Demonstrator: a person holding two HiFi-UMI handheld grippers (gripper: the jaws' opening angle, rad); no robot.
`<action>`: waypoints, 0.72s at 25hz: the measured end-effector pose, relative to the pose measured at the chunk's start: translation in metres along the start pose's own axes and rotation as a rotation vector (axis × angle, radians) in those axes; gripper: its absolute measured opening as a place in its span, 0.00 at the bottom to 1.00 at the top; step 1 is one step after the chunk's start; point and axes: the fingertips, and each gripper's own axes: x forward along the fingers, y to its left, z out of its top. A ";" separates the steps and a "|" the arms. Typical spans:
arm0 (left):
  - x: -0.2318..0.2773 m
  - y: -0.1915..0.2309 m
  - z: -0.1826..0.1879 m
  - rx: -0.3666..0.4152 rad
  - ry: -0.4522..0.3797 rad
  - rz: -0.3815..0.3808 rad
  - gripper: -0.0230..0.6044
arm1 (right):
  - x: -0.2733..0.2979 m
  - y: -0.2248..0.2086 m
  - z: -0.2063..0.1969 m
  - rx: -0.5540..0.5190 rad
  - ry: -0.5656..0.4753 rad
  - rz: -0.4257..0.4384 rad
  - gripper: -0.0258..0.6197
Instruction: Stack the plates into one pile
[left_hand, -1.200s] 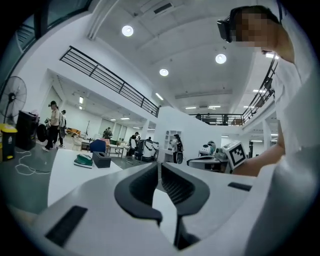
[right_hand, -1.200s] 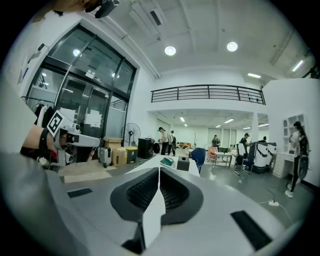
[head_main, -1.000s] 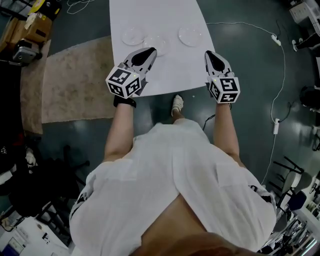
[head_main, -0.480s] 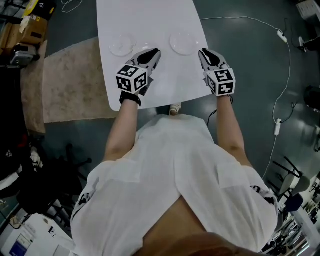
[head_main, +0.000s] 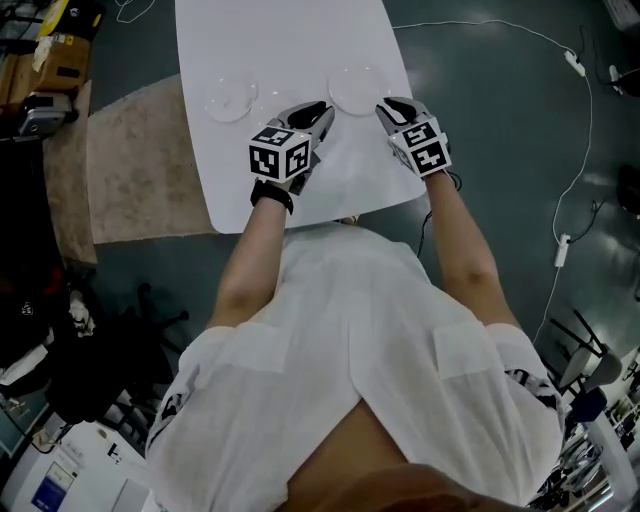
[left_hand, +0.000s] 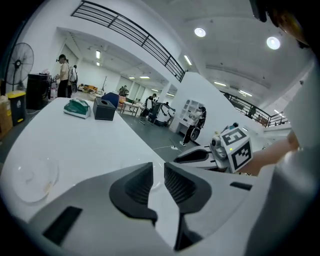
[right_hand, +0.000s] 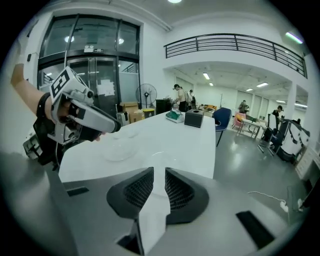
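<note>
Left gripper (head_main: 319, 109) is over the worktop (head_main: 280, 40), its fingers (left_hand: 137, 186) slightly spread and just opening, with nothing between them. The clear left plate (head_main: 231, 99) lies flat, off to their left. Right gripper (head_main: 386, 104) is the same: fingers (right_hand: 181, 192) parted, just opening, empty. The right plate (head_main: 357, 88) sits just beyond its tips, on the far-left side, between both grippers.
</note>
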 end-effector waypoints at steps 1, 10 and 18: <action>0.002 0.000 -0.002 -0.004 0.010 0.002 0.14 | 0.009 0.003 -0.002 -0.015 0.025 0.015 0.17; 0.007 0.016 -0.028 -0.069 0.086 0.039 0.14 | 0.067 0.006 -0.027 -0.077 0.214 0.005 0.15; 0.008 0.021 -0.044 -0.101 0.130 0.031 0.15 | 0.077 0.005 -0.050 -0.088 0.328 -0.046 0.12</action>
